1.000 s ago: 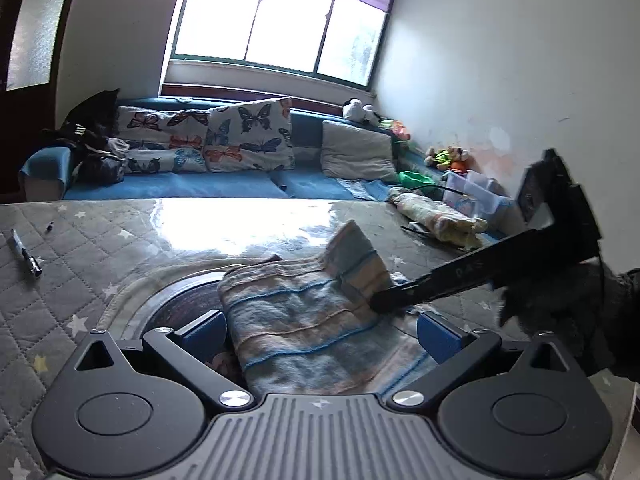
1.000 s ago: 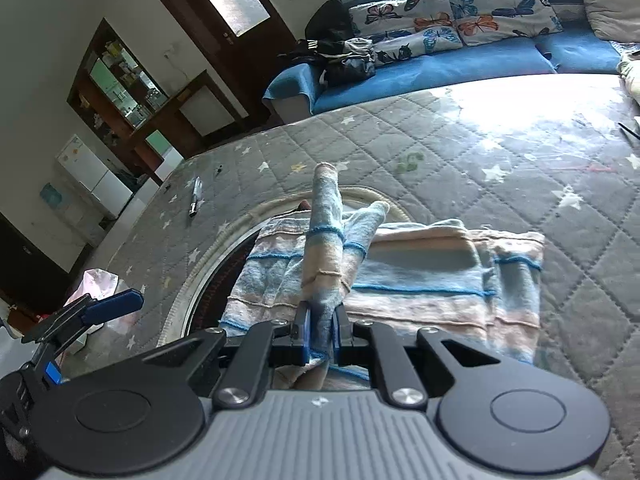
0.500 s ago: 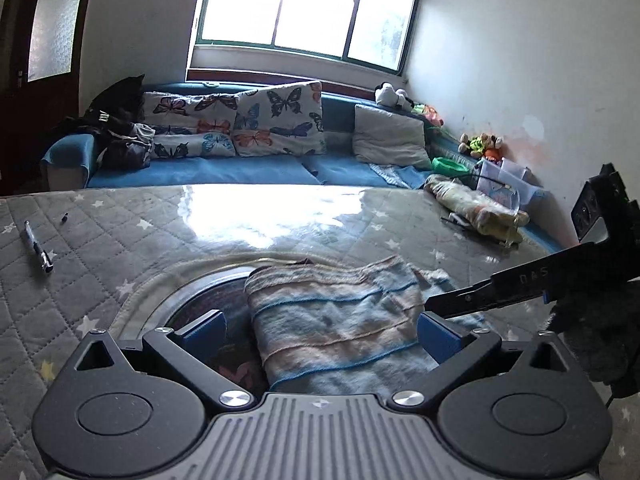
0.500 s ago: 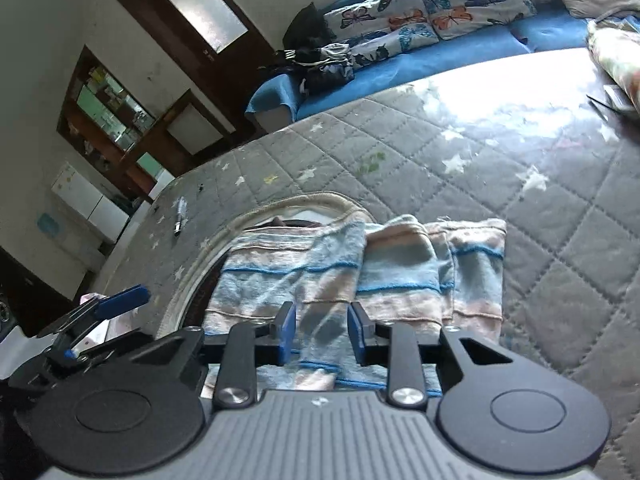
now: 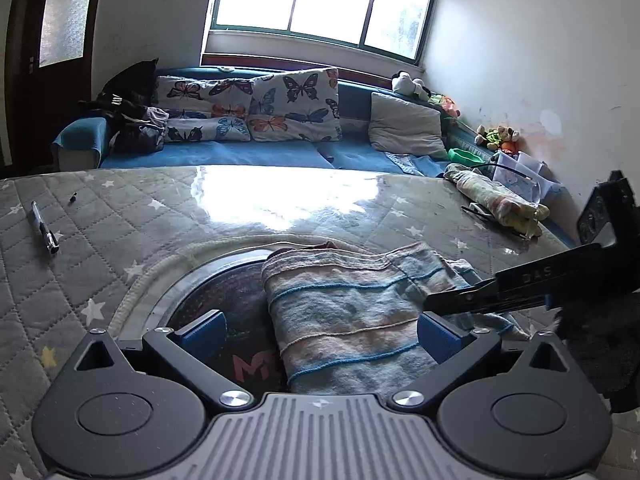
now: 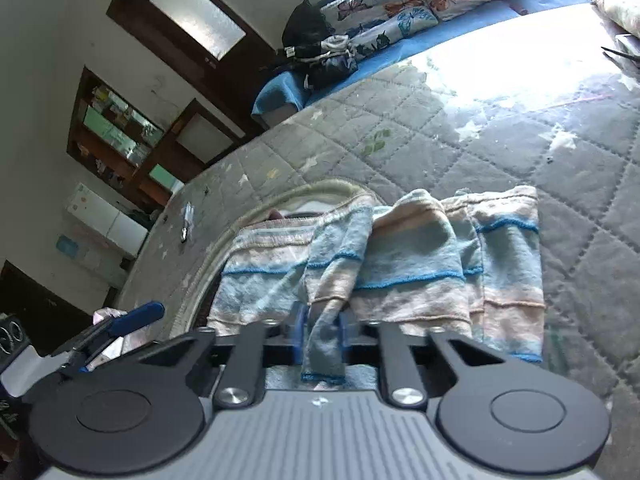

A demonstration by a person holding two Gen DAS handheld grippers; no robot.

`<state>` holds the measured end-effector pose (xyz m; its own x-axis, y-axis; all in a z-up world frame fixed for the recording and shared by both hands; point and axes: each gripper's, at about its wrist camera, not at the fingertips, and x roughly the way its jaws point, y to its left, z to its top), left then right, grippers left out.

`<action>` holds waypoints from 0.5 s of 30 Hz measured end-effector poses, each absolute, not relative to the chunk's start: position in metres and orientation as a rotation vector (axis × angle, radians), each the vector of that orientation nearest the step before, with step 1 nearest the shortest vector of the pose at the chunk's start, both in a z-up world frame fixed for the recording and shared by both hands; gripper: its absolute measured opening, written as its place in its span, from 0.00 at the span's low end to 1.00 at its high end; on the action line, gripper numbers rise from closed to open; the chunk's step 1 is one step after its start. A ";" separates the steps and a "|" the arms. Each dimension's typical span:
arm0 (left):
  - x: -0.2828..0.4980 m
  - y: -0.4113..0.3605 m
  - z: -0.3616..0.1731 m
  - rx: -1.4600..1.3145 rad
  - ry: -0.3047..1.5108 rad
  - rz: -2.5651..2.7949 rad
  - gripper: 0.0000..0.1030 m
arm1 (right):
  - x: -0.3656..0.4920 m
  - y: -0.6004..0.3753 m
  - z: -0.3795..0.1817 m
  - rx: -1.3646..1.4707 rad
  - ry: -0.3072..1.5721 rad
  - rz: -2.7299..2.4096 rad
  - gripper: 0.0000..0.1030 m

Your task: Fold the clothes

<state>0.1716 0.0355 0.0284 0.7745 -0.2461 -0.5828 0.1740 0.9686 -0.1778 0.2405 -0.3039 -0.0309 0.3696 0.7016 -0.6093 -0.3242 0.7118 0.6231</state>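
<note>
A striped blue and beige towel point(image 5: 352, 312) lies partly folded on the grey quilted table point(image 5: 120, 216), over a round dark mat. My left gripper point(image 5: 320, 332) is open, its blue pads wide apart on either side of the towel's near edge, holding nothing. My right gripper point(image 6: 320, 334) is shut on a fold of the towel point(image 6: 420, 264) at its near edge; a strip of cloth hangs between the pads. In the left wrist view the right gripper point(image 5: 436, 305) reaches in from the right onto the towel.
A pen point(image 5: 45, 229) lies at the table's far left. A rolled cloth point(image 5: 496, 200) and a black cable lie at the far right corner. A blue sofa point(image 5: 248, 156) with butterfly cushions runs behind the table. The left gripper shows in the right wrist view point(image 6: 132, 318) at lower left.
The right gripper let go of the raised towel fold, which dropped flat, opened, then closed again on a fold at the near edge. The left gripper stayed open.
</note>
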 end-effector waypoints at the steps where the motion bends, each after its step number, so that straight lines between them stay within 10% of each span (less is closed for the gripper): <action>1: 0.172 0.035 0.029 -0.114 0.646 -0.229 1.00 | 0.240 -0.305 -0.028 0.439 0.982 0.685 0.08; 15: 0.188 0.016 0.028 -0.074 0.666 -0.239 1.00 | 0.234 -0.336 0.026 0.307 0.907 0.628 0.07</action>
<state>0.1880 0.0159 0.0279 0.7598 -0.2428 -0.6031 0.1957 0.9700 -0.1439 0.2342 -0.3362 0.0256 0.4552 0.6241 -0.6351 -0.3750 0.7813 0.4989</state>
